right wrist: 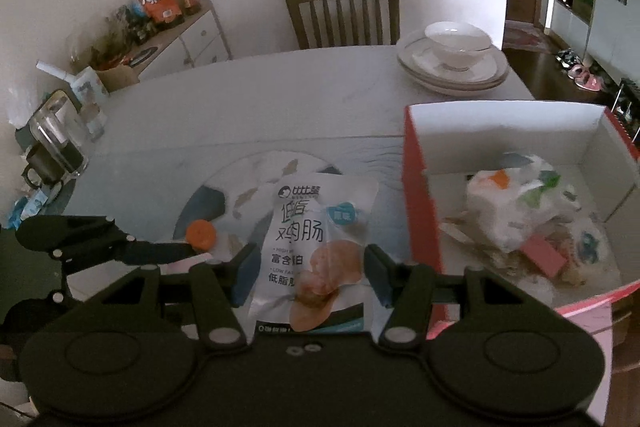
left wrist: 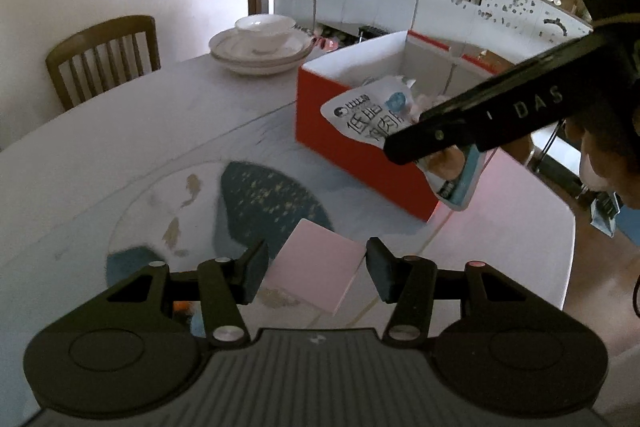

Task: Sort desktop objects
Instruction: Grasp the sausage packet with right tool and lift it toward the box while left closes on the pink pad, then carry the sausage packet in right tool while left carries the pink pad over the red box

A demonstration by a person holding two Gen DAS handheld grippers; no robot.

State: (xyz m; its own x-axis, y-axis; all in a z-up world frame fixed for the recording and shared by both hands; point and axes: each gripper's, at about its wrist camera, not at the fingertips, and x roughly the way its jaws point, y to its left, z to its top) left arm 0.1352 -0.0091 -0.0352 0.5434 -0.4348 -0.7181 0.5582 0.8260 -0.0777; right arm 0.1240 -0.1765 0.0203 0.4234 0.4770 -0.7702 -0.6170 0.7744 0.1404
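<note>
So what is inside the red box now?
The red box holds a white patterned packet, a small pink block and crumpled wrappers. Whatever lies beneath that pile is covered.

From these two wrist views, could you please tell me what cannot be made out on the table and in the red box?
- Left wrist view: the right gripper covers the snack packet's lower print and part of the red box's inside.
- Left wrist view: whether the left gripper presses the pink card.
- Right wrist view: the box contents are blurred.
- Right wrist view: the gripper body hides the packet's bottom edge.
</note>
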